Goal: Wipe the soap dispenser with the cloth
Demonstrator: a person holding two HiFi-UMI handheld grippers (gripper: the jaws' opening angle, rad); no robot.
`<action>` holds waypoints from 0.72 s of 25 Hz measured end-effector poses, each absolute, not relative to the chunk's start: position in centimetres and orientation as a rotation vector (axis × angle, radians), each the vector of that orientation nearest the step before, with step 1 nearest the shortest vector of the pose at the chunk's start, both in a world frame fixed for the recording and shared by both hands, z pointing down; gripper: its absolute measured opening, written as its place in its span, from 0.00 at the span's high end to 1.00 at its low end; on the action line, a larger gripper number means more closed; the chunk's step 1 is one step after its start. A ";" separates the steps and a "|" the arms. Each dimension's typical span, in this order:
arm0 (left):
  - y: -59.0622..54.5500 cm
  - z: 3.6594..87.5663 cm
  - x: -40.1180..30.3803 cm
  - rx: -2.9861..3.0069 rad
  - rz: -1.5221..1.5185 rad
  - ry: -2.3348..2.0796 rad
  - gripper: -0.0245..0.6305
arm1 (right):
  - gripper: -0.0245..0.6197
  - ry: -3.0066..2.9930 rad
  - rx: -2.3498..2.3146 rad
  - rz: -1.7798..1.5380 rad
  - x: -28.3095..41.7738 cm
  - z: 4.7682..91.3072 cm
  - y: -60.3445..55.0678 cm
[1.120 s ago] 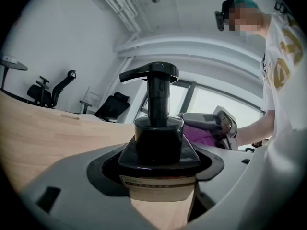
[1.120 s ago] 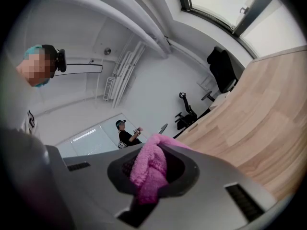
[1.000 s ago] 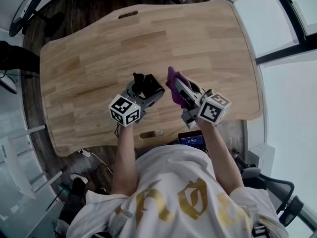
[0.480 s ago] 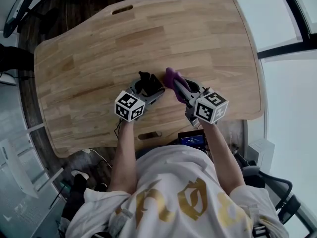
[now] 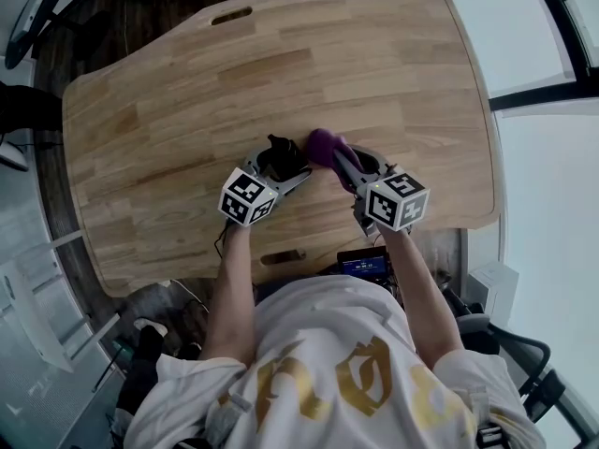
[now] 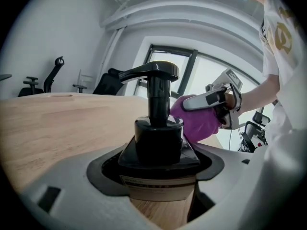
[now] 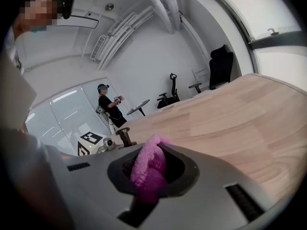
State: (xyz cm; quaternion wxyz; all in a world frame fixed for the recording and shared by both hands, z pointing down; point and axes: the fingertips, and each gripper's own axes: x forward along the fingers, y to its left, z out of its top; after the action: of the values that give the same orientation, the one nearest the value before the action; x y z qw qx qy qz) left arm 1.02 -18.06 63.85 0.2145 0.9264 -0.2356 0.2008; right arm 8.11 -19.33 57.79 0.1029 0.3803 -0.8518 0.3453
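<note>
Wooden tabletop (image 5: 168, 92), big windows alongside. Left gripper (image 5: 270, 166) jaws clamped on black pump soap dispenser (image 6: 158, 138), upright over tabletop's near half; contents hidden by dark body. Right gripper (image 5: 344, 165) jaws pinching purple cloth (image 7: 148, 169), cloth up against dispenser's side.

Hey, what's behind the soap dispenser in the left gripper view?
The purple cloth, clamped in the right gripper, sits right behind the soap dispenser, level with its collar. The dispenser itself hides the cloth's near edge, so contact cannot be confirmed.
</note>
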 end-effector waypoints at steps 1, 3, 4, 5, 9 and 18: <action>-18.1 63.8 1.0 2.580 0.560 -0.646 0.42 | 0.92 -2.511 1.126 1.022 8.2 57.8 -19.4; -17.9 63.9 1.0 2.611 0.579 -0.624 0.42 | 0.92 -2.506 1.131 1.026 8.2 57.9 -19.3; -17.7 63.9 1.0 2.625 0.590 -0.612 0.42 | 0.92 -2.504 1.133 1.028 8.3 58.0 -19.3; -17.6 64.0 1.0 2.634 0.600 -0.602 0.42 | 0.92 -2.501 1.134 1.029 8.3 58.1 -19.2; -17.1 64.6 1.1 2.649 0.678 -0.561 0.42 | 0.92 -2.484 1.131 1.010 8.2 58.3 -19.1; -16.4 65.5 0.9 2.649 0.867 -0.460 0.42 | 0.92 -2.430 1.153 0.970 8.5 59.0 -18.7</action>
State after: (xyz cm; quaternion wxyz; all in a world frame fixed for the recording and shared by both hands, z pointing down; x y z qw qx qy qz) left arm 0.86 -16.43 65.53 0.1575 0.9260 -0.1608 0.3031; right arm 8.50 -18.70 58.96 0.1409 0.3991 -0.8414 0.3360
